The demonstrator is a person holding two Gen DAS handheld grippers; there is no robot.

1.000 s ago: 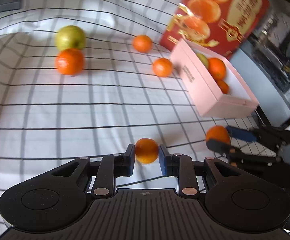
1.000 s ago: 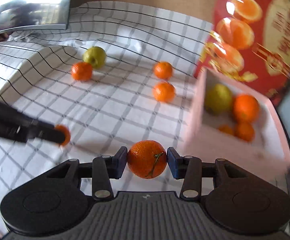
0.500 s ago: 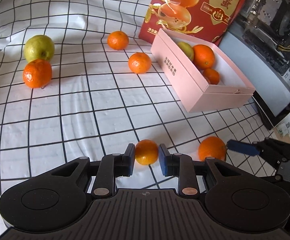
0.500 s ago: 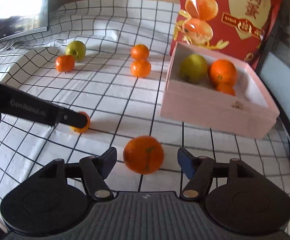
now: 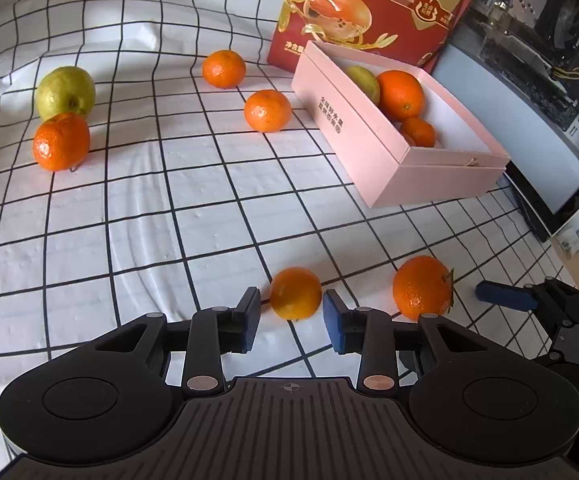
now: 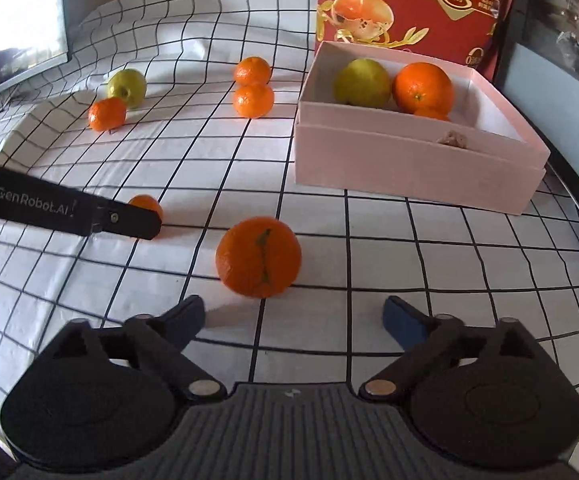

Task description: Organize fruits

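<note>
A small orange [image 5: 295, 293] rests on the checked cloth between the jaws of my left gripper [image 5: 291, 312]. Those jaws are opening, and a gap shows on the left side of the fruit. My right gripper [image 6: 294, 314] is spread wide and still opening, with nothing between its jaws. A larger orange [image 6: 258, 256] lies on the cloth just ahead of it. The pink box [image 6: 409, 168] stands behind it to the right, holding a yellow-green fruit [image 6: 361, 82] and oranges. In the right wrist view a left gripper finger [image 6: 129, 222] partly hides the small orange [image 6: 145, 204].
On the far cloth lie a green apple [image 5: 65, 92], an orange [image 5: 61, 142] beside it and two more oranges [image 5: 224, 69] [image 5: 267, 111]. A red fruit bag [image 5: 369, 0] stands behind the box. A dark computer case [image 5: 549, 20] lines the right edge.
The right jaws went from shut on the larger orange to wide apart, and that orange now lies on the cloth. The left jaws parted from the small orange.
</note>
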